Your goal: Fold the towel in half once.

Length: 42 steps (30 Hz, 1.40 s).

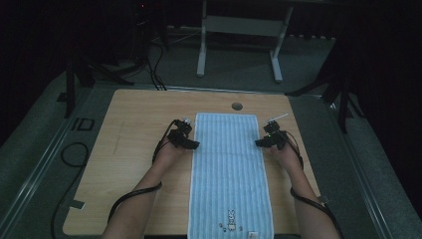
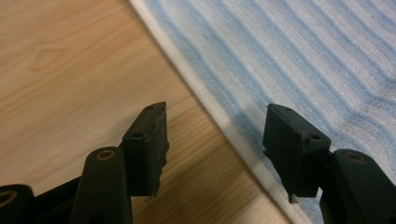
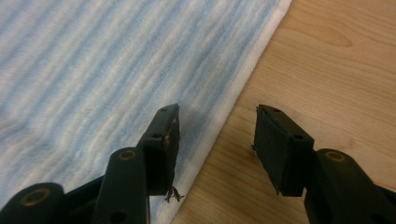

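Observation:
A light blue striped towel [image 1: 229,169] lies flat and lengthwise on the wooden table [image 1: 134,144], with a small rabbit print near its front end. My left gripper [image 1: 195,145] sits at the towel's left edge, a little behind its middle. In the left gripper view the jaws [image 2: 215,140] stand open astride the white hem [image 2: 219,121], nothing pinched. My right gripper [image 1: 259,143] mirrors it at the towel's right edge. In the right gripper view its jaws [image 3: 217,140] are open over the hem [image 3: 229,112], one finger above cloth, the other above bare wood.
A round cable hole [image 1: 237,106] lies in the table just behind the towel. Cables trail from both grippers along the forearms. Behind the table stand a white desk frame [image 1: 239,45] and dark stands on grey floor.

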Each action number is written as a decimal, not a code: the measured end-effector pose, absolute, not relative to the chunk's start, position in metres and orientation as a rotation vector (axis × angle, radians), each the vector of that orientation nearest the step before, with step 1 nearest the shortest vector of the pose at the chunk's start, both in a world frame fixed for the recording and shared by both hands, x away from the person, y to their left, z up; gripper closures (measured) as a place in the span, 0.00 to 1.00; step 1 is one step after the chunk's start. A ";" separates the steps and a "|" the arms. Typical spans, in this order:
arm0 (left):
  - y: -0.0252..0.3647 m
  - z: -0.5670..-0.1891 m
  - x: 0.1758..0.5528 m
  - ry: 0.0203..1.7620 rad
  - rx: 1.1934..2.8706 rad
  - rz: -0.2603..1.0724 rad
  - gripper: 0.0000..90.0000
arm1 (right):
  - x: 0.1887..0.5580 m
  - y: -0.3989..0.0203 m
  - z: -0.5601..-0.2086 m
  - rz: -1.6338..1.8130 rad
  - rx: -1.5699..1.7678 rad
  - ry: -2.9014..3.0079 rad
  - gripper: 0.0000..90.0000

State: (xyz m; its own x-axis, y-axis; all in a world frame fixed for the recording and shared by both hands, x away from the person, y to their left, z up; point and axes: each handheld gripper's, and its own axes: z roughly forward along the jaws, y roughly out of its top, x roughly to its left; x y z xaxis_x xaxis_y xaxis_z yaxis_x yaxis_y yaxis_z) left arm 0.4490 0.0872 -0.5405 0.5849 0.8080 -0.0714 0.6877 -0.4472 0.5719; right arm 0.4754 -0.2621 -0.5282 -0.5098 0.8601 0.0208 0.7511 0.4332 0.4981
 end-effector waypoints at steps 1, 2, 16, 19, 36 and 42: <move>0.086 -0.541 0.449 1.184 2.263 0.296 0.46 | 0.476 -0.261 -0.530 0.666 1.407 2.453 0.58; 0.084 -0.541 0.448 1.175 2.257 0.300 0.46 | 0.476 -0.260 -0.531 0.660 1.405 2.457 0.59; 0.071 -0.539 0.462 1.199 2.250 0.281 0.96 | 0.485 -0.249 -0.529 0.624 1.389 2.467 0.95; 0.069 -0.536 0.466 1.204 2.242 0.285 0.97 | 0.488 -0.243 -0.528 0.580 1.371 2.466 0.97; 0.090 -0.475 0.438 1.088 2.127 0.287 0.98 | 0.465 -0.258 -0.463 0.771 1.268 2.439 0.98; 0.096 -0.478 0.402 1.038 2.148 0.267 0.98 | 0.428 -0.263 -0.456 0.859 1.209 2.459 0.97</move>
